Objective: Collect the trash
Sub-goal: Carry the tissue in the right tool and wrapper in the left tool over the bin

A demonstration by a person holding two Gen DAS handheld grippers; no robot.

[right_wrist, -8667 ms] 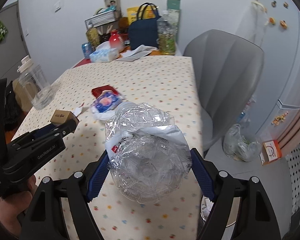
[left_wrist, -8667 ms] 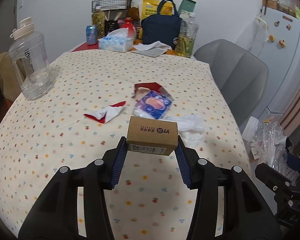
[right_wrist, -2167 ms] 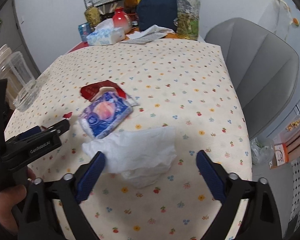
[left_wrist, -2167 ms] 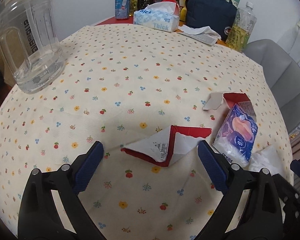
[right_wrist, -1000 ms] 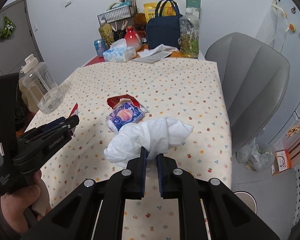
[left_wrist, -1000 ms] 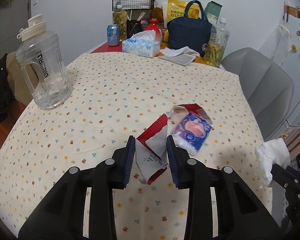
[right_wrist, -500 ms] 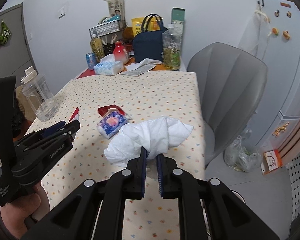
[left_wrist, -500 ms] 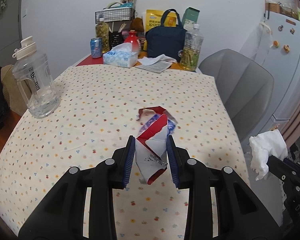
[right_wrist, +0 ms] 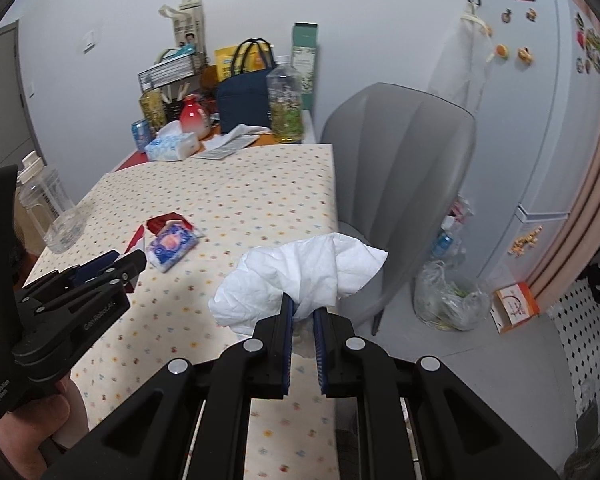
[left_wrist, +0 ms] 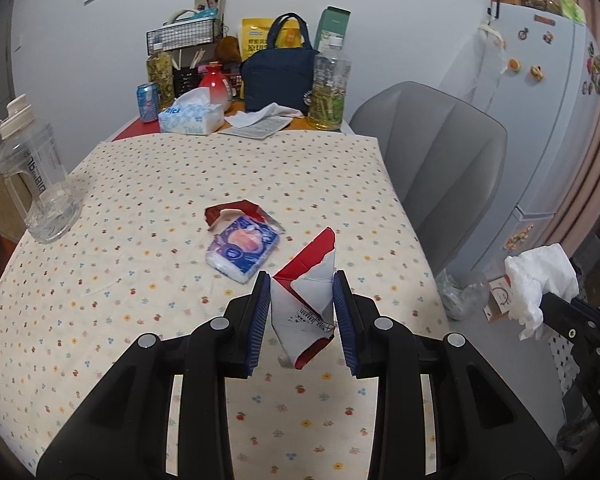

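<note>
**Both claws loaded with trash**

While my left claw (left_wrist: pixel 302 304) is clamped on a torn red-and-white carton scrap (left_wrist: pixel 306 304) held clear above the tabletop (left_wrist: pixel 140 184), my right claw (right_wrist: pixel 303 312) pinches a crumpled white tissue (right_wrist: pixel 300 268) over the tabletop's edge. Ahead and left of my left claw lies a blue tissue packet (left_wrist: pixel 242 250), touching a second red scrap (left_wrist: pixel 232 210) just beyond it. Beyond my right claw stands a grey chair (right_wrist: pixel 400 168).

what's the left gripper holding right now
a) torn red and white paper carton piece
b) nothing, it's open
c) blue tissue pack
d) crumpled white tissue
a: the left gripper is shut on the torn red and white carton piece, held above the table; the white tissue is in the right gripper, and the blue tissue pack lies on the tablecloth.
</note>
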